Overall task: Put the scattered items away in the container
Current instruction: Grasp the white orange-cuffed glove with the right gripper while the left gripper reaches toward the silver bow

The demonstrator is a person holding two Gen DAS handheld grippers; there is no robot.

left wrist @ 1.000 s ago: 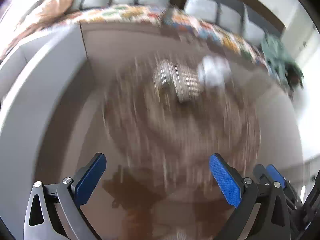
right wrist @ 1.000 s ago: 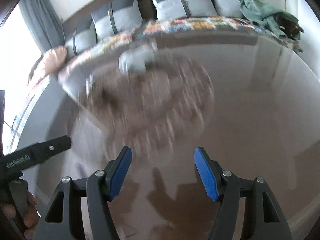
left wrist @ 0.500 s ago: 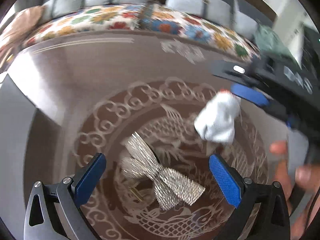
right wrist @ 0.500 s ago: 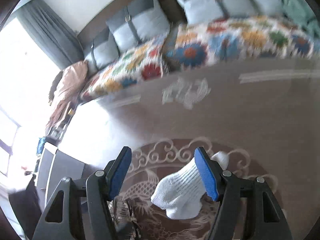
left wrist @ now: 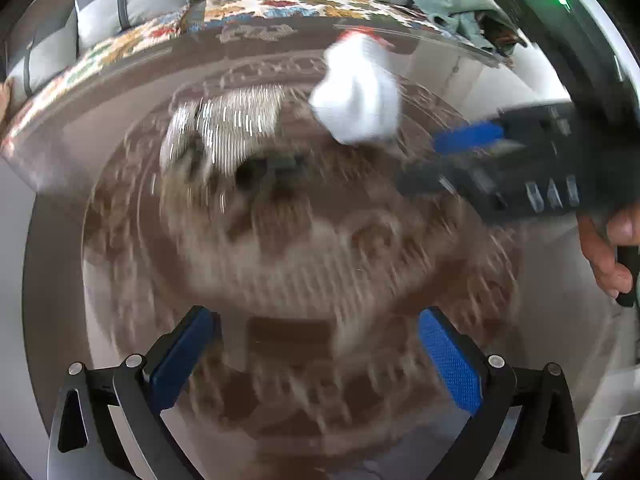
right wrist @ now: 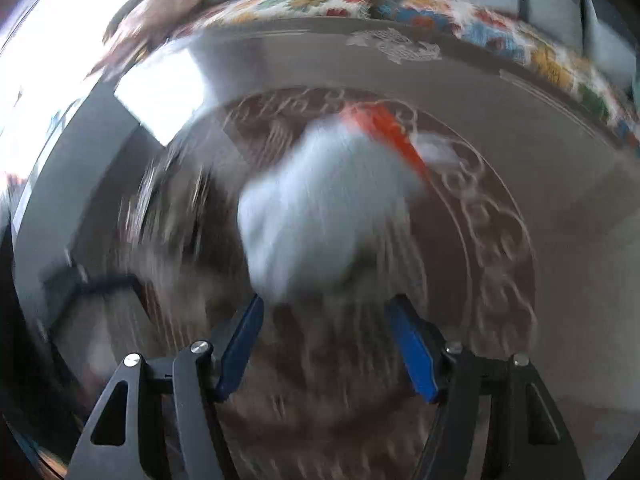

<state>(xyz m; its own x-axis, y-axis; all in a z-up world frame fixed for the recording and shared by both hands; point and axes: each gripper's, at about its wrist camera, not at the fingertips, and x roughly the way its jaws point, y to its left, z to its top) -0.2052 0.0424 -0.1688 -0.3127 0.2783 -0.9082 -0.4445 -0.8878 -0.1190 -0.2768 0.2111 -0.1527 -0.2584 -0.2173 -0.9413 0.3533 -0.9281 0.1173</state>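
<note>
A white sock with a red band (left wrist: 358, 98) lies on the round patterned table; it also shows blurred in the right wrist view (right wrist: 320, 208), just ahead of my open right gripper (right wrist: 326, 344). A silver sequinned bow (left wrist: 224, 124) lies to the sock's left and shows as a blur in the right wrist view (right wrist: 168, 208). My left gripper (left wrist: 316, 356) is open and empty, well short of both items. My right gripper shows from the side in the left wrist view (left wrist: 460, 156), close beside the sock. No container is in view.
The brown table with its carved fish medallion (left wrist: 304, 248) has a glossy grey rim (right wrist: 580, 208). A sofa with a flowered cover (left wrist: 280, 4) and grey cushions runs behind it. A green cloth (left wrist: 452, 4) lies at the sofa's right end.
Both cameras are moving fast and the views are blurred. My left gripper has pulled back from the bow. My right gripper has come lower, so the sock now lies just ahead of its fingers.
</note>
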